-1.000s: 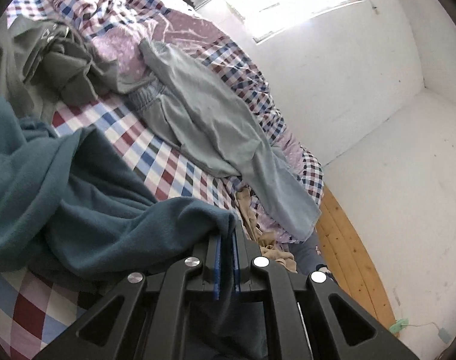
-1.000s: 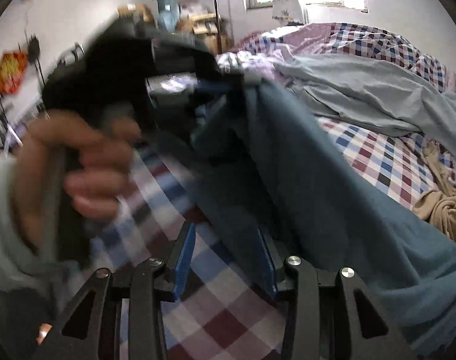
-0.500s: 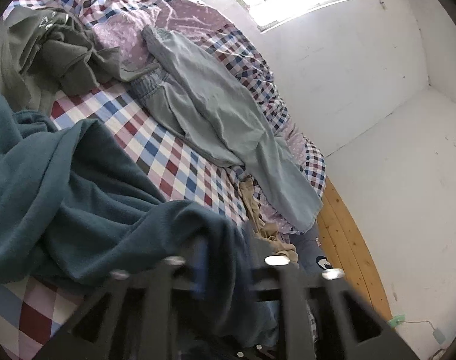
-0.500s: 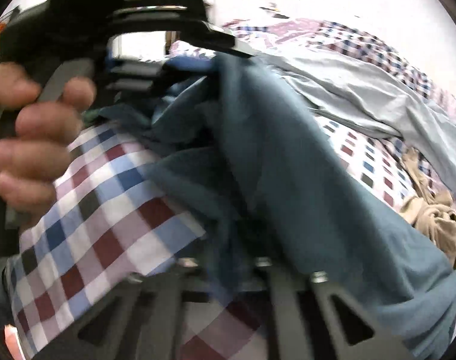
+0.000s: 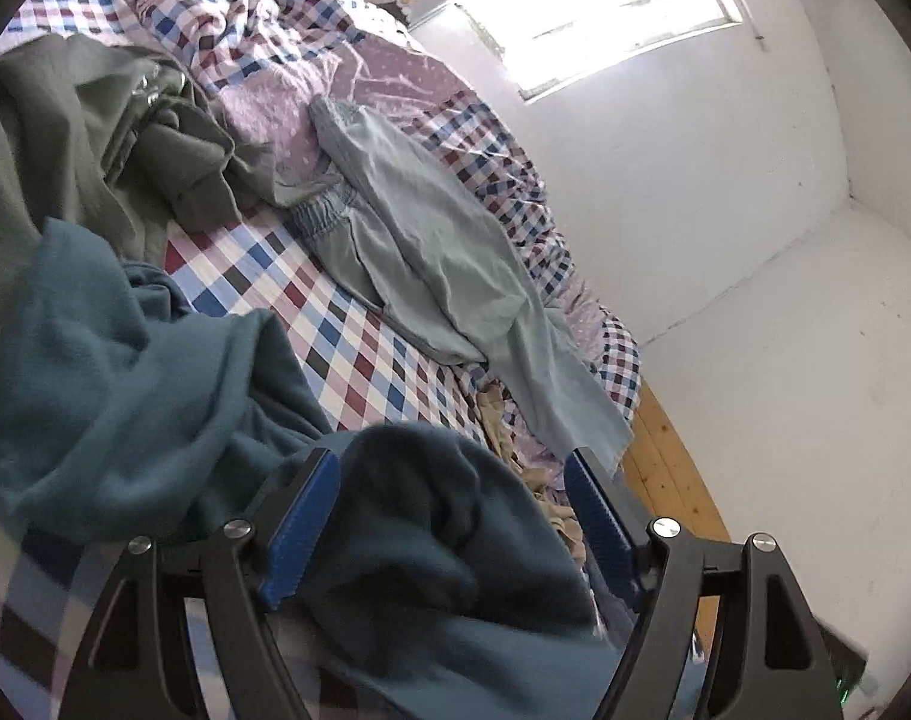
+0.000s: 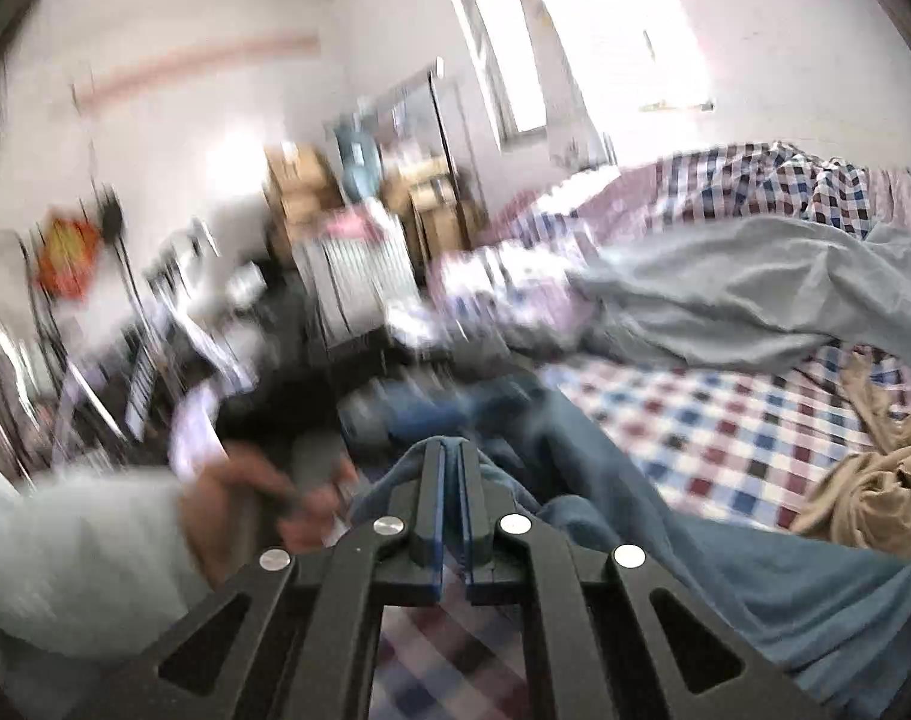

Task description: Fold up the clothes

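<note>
Lying crumpled on the checked bedsheet (image 5: 335, 324), the teal garment (image 5: 131, 396) spreads from nine o'clock down to six o'clock in the left wrist view, one fold bulging between the wide-apart fingers of the left gripper (image 5: 452, 468), which grips nothing. In the blurred right wrist view the right gripper (image 6: 451, 450) has its jaws pressed together at six o'clock, pinching an edge of that cloth. Pale grey trousers (image 5: 443, 264) lie toward one o'clock, well apart.
</note>
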### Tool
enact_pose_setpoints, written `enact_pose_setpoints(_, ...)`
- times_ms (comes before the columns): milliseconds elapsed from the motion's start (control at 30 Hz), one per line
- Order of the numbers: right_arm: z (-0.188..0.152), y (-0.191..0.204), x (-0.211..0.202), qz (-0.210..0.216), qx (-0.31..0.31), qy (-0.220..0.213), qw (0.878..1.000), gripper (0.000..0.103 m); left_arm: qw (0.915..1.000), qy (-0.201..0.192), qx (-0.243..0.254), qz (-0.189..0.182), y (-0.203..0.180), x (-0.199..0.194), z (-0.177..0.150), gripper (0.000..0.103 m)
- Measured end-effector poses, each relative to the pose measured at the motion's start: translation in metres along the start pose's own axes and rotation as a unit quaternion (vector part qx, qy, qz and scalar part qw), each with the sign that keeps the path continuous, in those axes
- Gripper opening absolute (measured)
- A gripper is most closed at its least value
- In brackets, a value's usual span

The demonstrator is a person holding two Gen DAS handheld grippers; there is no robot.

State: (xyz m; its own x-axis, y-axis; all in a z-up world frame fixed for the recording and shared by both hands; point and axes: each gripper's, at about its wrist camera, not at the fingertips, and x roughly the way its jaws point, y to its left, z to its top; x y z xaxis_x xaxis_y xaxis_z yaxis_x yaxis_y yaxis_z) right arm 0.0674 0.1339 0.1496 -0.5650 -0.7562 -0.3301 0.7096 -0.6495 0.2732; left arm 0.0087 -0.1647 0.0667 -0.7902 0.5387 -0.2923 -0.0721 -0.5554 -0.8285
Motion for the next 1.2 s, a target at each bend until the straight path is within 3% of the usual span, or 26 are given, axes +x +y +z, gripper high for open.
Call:
enact_pose_setpoints(67,0.007,-0.005,-0.017,0.039,0.03,-0.037,0.998,0.002,1.0,0.004,0.008,0.0,-0.002,-0.007,-0.003,0.081)
enact_pose_setpoints(133,0.008,-0.019,-0.026,0.042,0.073,-0.065,0.994,0.002,0.9995,0.021,0.019,0.011,-0.004,-0.009,-0.011,0.081)
enact_pose_setpoints(233,-0.003,-0.049,-0.018,-0.041,0.122,-0.048,0.991,0.003,0.9979,0.047,0.036,0.026,-0.006,-0.012,-0.023,0.081)
enact_pose_setpoints(267,-0.012,-0.062,-0.011,-0.087,0.136,-0.027,0.987,0.005,0.9973,0.055,0.035,0.032,-0.004,-0.012,-0.027,0.081)
enact_pose_setpoints(333,-0.029,-0.09,0.001,-0.18,0.165,0.015,0.97,0.005,0.9959,0.072,0.033,0.043,-0.001,-0.012,-0.036,0.081)
enact_pose_setpoints(433,-0.05,-0.131,0.005,-0.28,0.238,0.063,0.928,0.006,0.9932,0.094,0.03,0.063,0.004,-0.008,-0.045,0.081)
enact_pose_setpoints(500,-0.058,-0.148,-0.004,-0.337,0.276,0.066,0.898,0.007,0.9914,0.105,0.027,0.073,0.006,-0.003,-0.05,0.081)
enact_pose_setpoints(600,-0.056,-0.157,-0.017,-0.368,0.296,0.053,0.88,0.008,0.9895,0.121,0.02,0.076,0.008,0.004,-0.056,0.081)
enact_pose_setpoints(667,-0.049,-0.146,-0.027,-0.374,0.291,0.037,0.88,0.009,0.9883,0.132,0.018,0.074,0.007,0.009,-0.06,0.081)
enact_pose_setpoints(767,-0.032,-0.11,-0.028,-0.355,0.24,0.013,0.904,0.009,0.9881,0.134,0.018,0.073,0.005,0.011,-0.062,0.081)
enact_pose_setpoints(900,-0.029,-0.043,-0.005,-0.291,0.136,0.04,0.946,0.009,0.989,0.128,0.011,0.074,0.005,0.008,-0.06,0.081)
enact_pose_setpoints(1000,-0.05,0.014,0.018,-0.258,0.051,0.084,0.961,0.009,0.9896,0.122,0.009,0.076,0.006,0.003,-0.058,0.081)
enact_pose_setpoints(1100,-0.073,0.065,0.043,-0.218,-0.042,0.123,0.967,0.009,0.9902,0.116,0.006,0.077,0.007,-0.006,-0.058,0.081)
enact_pose_setpoints(1200,-0.097,0.096,0.067,-0.213,-0.133,0.16,0.955,0.009,0.9908,0.11,0.002,0.078,0.009,-0.016,-0.058,0.081)
